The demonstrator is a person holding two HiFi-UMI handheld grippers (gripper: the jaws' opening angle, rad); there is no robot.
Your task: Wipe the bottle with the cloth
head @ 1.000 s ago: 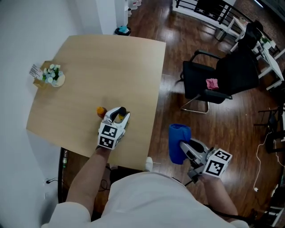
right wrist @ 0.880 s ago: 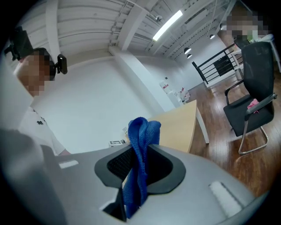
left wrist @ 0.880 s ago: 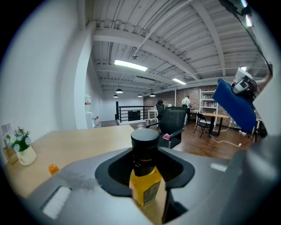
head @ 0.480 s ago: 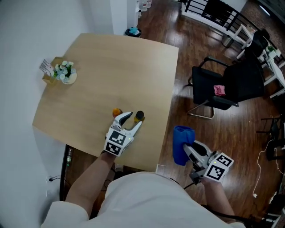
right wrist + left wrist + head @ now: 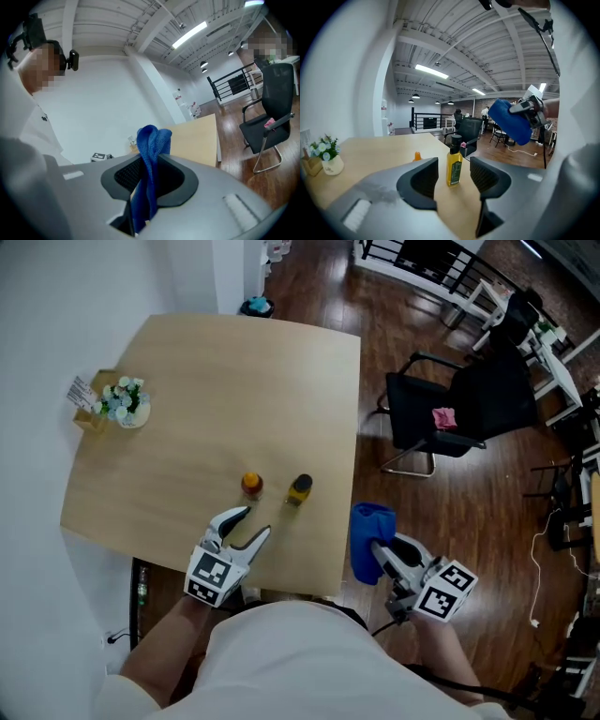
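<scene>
A small yellow bottle (image 5: 299,489) with a black cap stands upright on the wooden table (image 5: 225,390), near its right front part; in the left gripper view the bottle (image 5: 454,161) stands beyond the jaws. My left gripper (image 5: 246,529) is open and empty, pulled back toward the table's front edge, apart from the bottle. To the right of the table, over the floor, my right gripper (image 5: 377,551) is shut on a blue cloth (image 5: 368,538). The cloth (image 5: 150,159) hangs folded between the jaws.
A small orange object (image 5: 251,483) sits just left of the bottle. A white pot of flowers (image 5: 121,403) stands at the table's left edge. A black chair (image 5: 469,399) with a pink item on its seat stands on the wood floor to the right.
My left gripper let go of the bottle, opened and drew back toward the front edge; the bottle now stands alone. The right gripper with the cloth barely moved.
</scene>
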